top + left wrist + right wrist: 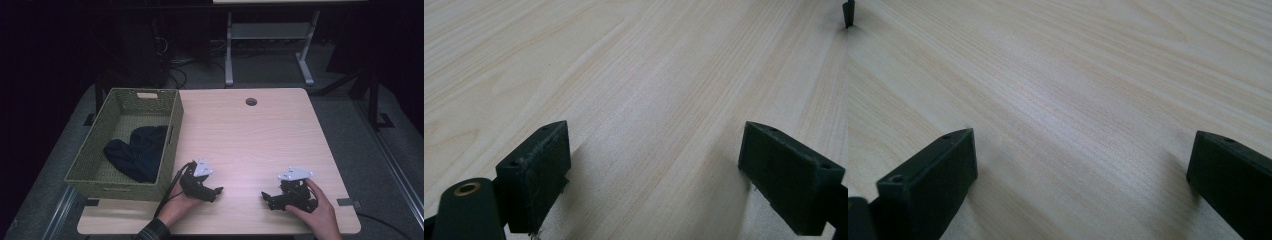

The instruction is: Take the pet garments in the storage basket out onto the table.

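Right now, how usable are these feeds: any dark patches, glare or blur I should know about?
High view: dim overall, surroundings nearly black; the table is lit, with a pale sheen near its middle; the dark cloth in the green basket reads as a shapeless mass. Left gripper view: wood grain clear, soft shadows beside the open left gripper. Right gripper view: right gripper open, far grain slightly soft.

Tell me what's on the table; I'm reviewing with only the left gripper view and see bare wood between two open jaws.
Observer: A green woven basket sits at the table's left edge.
Operator: Anything inside?
Observer: Yes, a dark cloth bunched on its floor.
Operator: And the other tool?
Observer: The right tool rests low by the near edge, jaws wide apart, pointing toward the left tool.
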The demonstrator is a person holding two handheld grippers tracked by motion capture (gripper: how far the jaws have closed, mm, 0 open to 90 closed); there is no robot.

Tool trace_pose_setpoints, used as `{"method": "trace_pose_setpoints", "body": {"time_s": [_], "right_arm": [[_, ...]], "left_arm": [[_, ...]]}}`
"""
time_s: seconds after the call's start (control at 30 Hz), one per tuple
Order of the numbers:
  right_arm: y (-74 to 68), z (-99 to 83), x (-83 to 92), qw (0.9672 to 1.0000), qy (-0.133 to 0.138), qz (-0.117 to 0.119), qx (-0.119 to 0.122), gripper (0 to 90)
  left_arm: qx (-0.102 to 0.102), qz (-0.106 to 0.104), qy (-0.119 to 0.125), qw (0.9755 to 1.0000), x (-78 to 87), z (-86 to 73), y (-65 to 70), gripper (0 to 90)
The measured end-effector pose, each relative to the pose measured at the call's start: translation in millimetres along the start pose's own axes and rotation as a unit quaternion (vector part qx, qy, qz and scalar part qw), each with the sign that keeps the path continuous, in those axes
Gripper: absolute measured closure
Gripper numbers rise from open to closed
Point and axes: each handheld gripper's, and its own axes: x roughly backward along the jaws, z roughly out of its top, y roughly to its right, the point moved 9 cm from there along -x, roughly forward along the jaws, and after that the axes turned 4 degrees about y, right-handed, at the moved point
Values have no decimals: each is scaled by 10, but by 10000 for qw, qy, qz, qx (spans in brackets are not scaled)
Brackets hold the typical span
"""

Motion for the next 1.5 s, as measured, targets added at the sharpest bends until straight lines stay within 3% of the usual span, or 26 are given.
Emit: {"method": "trace_pose_setpoints", "body": {"time_s": [0.9, 1.5], "right_arm": [[1, 1, -1, 10000, 4, 0, 1, 0], [0, 2, -2, 10000, 10, 1, -2, 0]], "left_arm": [[-55, -32, -87, 9999, 3, 4, -5, 127], [55, -79, -135, 9999, 59, 64, -54, 131]]}}
